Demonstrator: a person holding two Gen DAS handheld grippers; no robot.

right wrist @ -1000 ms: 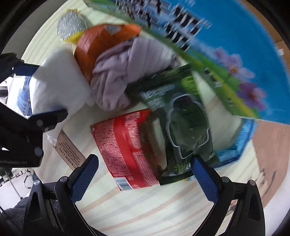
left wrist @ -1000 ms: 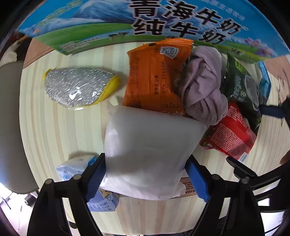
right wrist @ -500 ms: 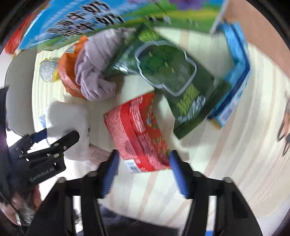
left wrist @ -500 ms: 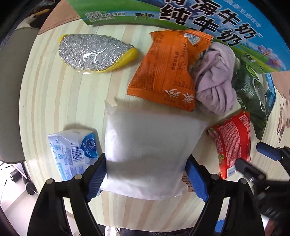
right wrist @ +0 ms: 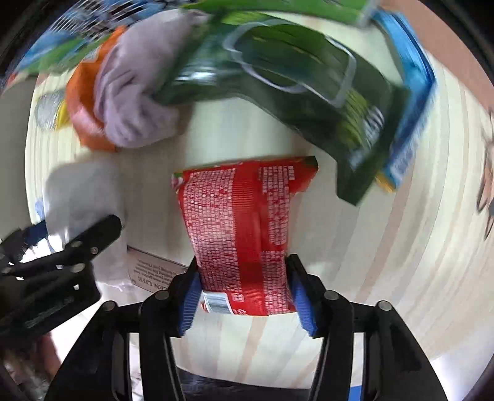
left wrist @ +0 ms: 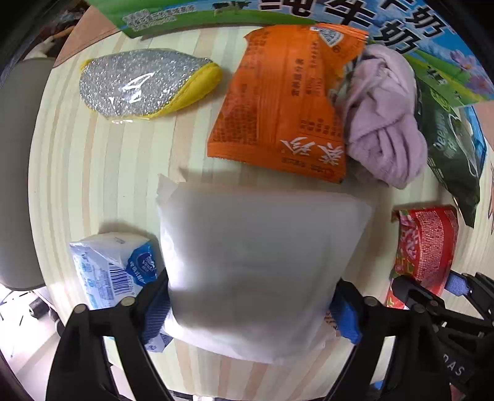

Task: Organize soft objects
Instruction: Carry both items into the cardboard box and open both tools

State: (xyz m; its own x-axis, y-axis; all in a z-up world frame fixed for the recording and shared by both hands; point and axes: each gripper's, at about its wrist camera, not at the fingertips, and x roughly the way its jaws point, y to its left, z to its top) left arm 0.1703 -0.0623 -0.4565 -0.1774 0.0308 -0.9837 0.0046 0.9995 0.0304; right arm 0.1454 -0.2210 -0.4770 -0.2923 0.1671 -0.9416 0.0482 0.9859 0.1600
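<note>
On the striped table (left wrist: 102, 172), going left to right in the left wrist view: a tissue pack (left wrist: 115, 268) lies at the near left, touching the white pouch; behind it, well apart, a scourer (left wrist: 145, 86) with a silver face and yellow edge; the left gripper (left wrist: 250, 305) is clenched on the white pouch (left wrist: 256, 256), its blue pads pressed into both sides of the pouch's near end; beyond the pouch lies an orange packet (left wrist: 287, 101), and a lilac cloth (left wrist: 383, 117) is bunched against that packet's right edge; a green bag (left wrist: 454, 154) lies right of the cloth, partly under the milk carton (left wrist: 339, 18) that runs along the far edge; at the far right a red packet (left wrist: 426, 246) lies with the right gripper (left wrist: 429, 282) at its near end.

In the right wrist view, blurred by motion: the left gripper (right wrist: 66, 234) and white pouch (right wrist: 81, 191) sit at the left; a printed card (right wrist: 151, 271) lies just beside them; the right gripper (right wrist: 245, 297) is grasping the red packet (right wrist: 240, 225) by its near end, pads touching both edges; the cloth (right wrist: 136, 92) and green bag (right wrist: 296, 86) lie beyond, with a blue pack (right wrist: 413, 101) under the bag's right side.
</note>
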